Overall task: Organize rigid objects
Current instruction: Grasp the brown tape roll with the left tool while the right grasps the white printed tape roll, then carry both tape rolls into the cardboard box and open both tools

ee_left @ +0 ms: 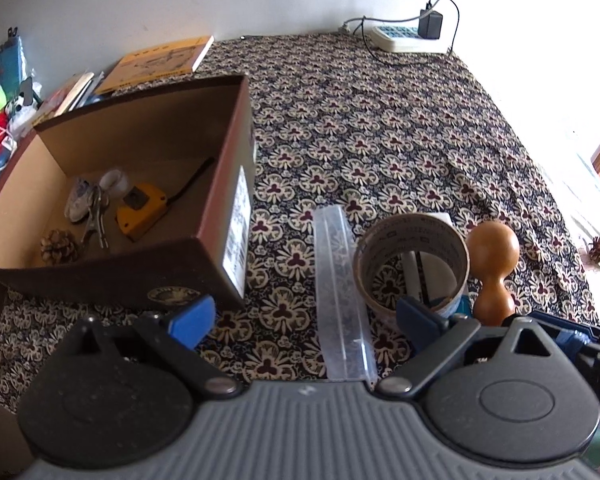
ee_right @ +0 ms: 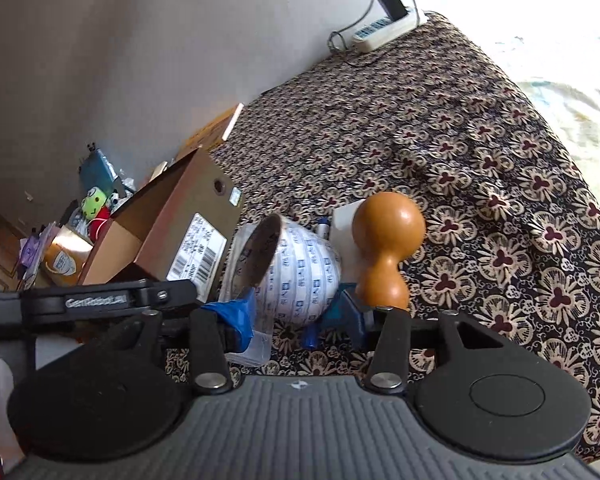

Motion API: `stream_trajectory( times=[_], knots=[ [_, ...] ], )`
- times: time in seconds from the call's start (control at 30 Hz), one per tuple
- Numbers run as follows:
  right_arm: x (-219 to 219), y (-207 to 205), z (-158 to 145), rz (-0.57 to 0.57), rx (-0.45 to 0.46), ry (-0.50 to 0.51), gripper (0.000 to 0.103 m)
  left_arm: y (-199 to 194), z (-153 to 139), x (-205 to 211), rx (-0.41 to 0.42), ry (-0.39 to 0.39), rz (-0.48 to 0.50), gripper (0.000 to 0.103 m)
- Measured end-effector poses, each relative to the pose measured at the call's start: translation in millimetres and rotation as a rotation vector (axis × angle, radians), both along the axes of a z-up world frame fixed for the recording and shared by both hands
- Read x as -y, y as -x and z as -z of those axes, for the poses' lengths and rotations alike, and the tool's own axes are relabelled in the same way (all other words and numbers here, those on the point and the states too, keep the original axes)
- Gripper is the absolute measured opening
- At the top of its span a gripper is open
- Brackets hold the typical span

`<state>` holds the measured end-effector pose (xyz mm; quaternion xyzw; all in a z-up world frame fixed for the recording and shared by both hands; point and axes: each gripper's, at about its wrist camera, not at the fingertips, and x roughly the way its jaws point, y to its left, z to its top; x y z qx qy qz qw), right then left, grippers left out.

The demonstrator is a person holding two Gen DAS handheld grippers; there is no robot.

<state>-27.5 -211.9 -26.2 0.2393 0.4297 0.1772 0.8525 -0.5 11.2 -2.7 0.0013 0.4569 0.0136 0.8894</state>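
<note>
- Looking leftmost, the cardboard box (ee_left: 140, 216) already holds a tape measure (ee_left: 142, 210), keys and a pinecone, so that's the drop spot.
- Left gripper (ee_left: 300, 318) hangs with fingers apart, nothing in them, over the clear plastic strip (ee_left: 342, 300).
- Right gripper (ee_right: 296, 312) straddles the tape roll (ee_right: 300, 272), which is just right of the box; can't tell if the pads bite yet. I'd squeeze square across it, clear of the wooden stamp (ee_right: 386, 248).

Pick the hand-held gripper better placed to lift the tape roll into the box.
Right hand-held gripper: its open fingers already straddle the tape roll. The left hand-held gripper straddles the clear plastic strip, nearer the box.
</note>
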Motion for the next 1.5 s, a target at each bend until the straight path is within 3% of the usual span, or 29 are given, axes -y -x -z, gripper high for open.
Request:
stream_trajectory(
  times=[0.27,0.43,0.67,0.97,1.1,1.4,1.5],
  knots=[
    [-3,-7,5,-0.028,0.020,-0.061,0.032,8,2,-16,-0.027,0.081,-0.025,0.095],
    [-7,-19,2,-0.019,0.030,-0.061,0.032,13,2,-4,0.002,0.067,0.048,0.086],
    [-31,-40,-6,-0.028,0.067,0.020,0.032,-3,11,3,-0.020,0.091,0.117,0.073],
    [-51,-59,3,-0.058,0.040,0.110,0.032,-15,16,-1,-0.066,0.146,0.158,0.074],
    [-57,-65,10,-0.070,0.029,0.165,0.026,-19,17,-4,-0.062,0.157,0.161,0.073],
    [-29,-67,19,0.004,0.001,0.040,0.004,-30,20,2,-0.060,0.178,0.209,0.072],
    [-21,-67,20,0.020,0.000,-0.004,0.001,-34,24,9,-0.075,0.178,0.235,0.062]
  ],
)
